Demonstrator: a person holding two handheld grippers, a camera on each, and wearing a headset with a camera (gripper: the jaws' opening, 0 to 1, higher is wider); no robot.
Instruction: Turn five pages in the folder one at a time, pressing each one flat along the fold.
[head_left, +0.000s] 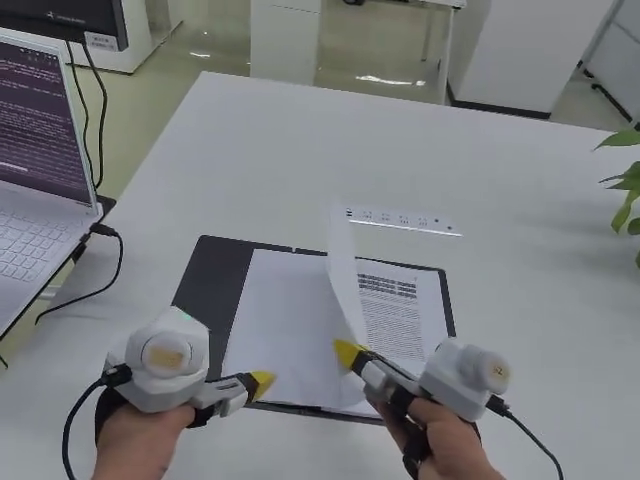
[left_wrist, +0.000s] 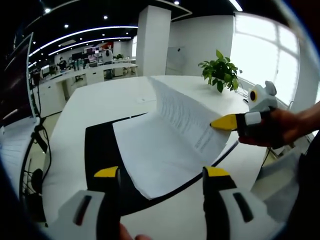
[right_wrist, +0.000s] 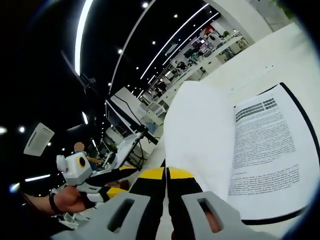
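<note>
A black folder (head_left: 205, 283) lies open on the white table, with white sheets on its left side and a printed page (head_left: 400, 310) on its right. One page (head_left: 345, 285) stands lifted, curling up from its lower edge. My right gripper (head_left: 347, 352) is shut on that page's lower edge, also seen as the lifted page (right_wrist: 200, 125) rising from its yellow tips (right_wrist: 166, 174). My left gripper (head_left: 262, 381) hovers open at the folder's near edge, left of the lifted page (left_wrist: 187, 120). The right gripper (left_wrist: 220, 123) shows pinching the sheet.
An open laptop (head_left: 35, 190) with cables sits at the table's left edge. A white power strip (head_left: 400, 220) lies just beyond the folder. A green plant (head_left: 625, 190) is at the far right. Bare table (head_left: 300, 140) stretches behind the folder.
</note>
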